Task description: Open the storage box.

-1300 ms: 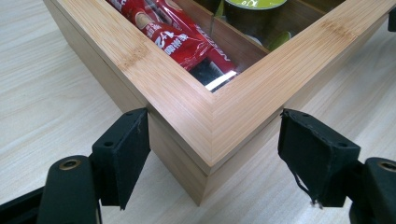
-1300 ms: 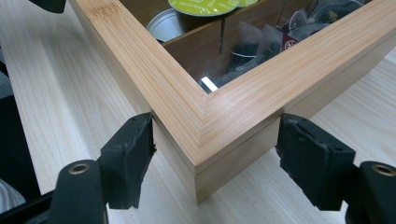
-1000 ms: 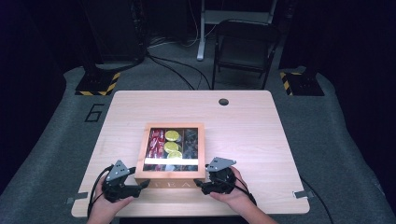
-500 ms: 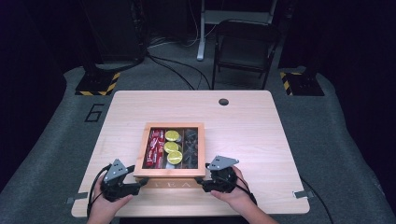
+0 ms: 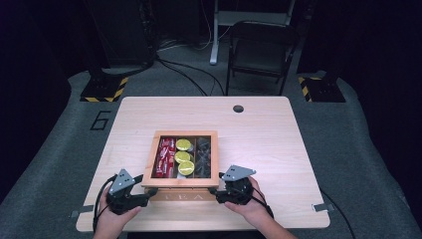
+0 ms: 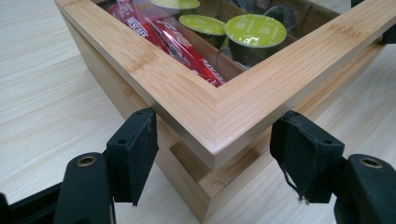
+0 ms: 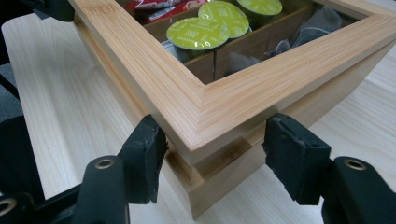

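1. The left gripper (image 5: 142, 188) sits at the lower left of the high view, at the box's (image 5: 181, 183) near-left corner. Its fingers (image 6: 133, 154) are spread around the lid (image 6: 219, 109) corner; they have just been closing, with the corner between them. The left pad is at the lid's edge, the right one apart from it.
2. The box stands at the table's (image 5: 278, 134) middle, towards the near edge, its lid lifted slightly at the front.
3. The right gripper (image 5: 217, 191) is at the lower middle-right, at the near-right corner. Its fingers (image 7: 144, 158) are also spread around the lid corner and have just been closing; I cannot tell if either pad presses yet.
4. Risk: pads meeting a mitred corner could slide off as they close, dropping the lid.
5. Risk: an uneven lift by the two hands could twist the lid or drag the whole box.
6. Count: one box, one lid, three green pods (image 5: 182, 156), several red sachets (image 5: 164, 157), dark tea bags (image 5: 203, 157) too tangled to count.
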